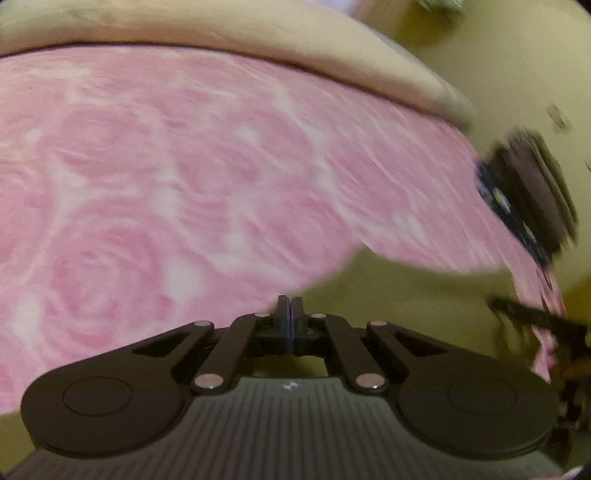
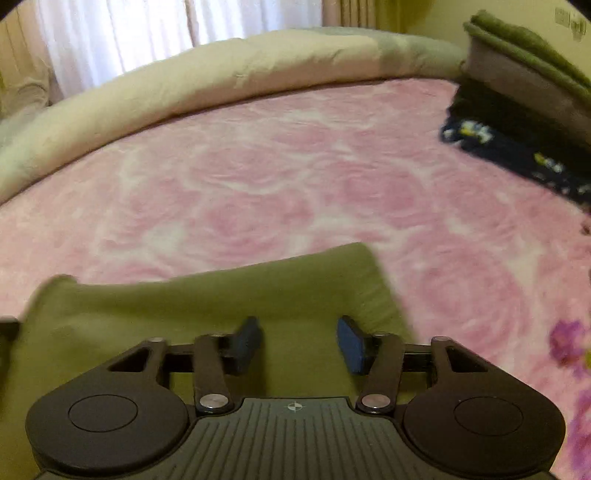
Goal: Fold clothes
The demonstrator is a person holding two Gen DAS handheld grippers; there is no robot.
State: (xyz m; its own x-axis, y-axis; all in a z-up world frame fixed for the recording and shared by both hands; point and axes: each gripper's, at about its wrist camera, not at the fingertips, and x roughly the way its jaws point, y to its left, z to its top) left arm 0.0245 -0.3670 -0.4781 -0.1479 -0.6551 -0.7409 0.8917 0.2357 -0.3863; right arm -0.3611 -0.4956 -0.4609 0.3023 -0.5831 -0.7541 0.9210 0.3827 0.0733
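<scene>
An olive-green garment [image 2: 229, 295] lies flat on the pink rose-patterned bedspread [image 2: 295, 184], right under my right gripper [image 2: 299, 341], which is open and empty above it. In the left wrist view the same olive-green cloth [image 1: 406, 288] shows ahead and to the right of my left gripper [image 1: 290, 306]. Its jaws are pressed together; I cannot see any cloth between them. The pink bedspread [image 1: 147, 184] fills that view, which is blurred.
A stack of folded clothes [image 2: 524, 122], dark navy patterned at the bottom, grey and green on top, sits at the far right of the bed; it also shows in the left wrist view [image 1: 528, 199]. A rolled cream duvet [image 2: 207, 81] lines the far edge. Curtains [image 2: 147, 29] hang behind.
</scene>
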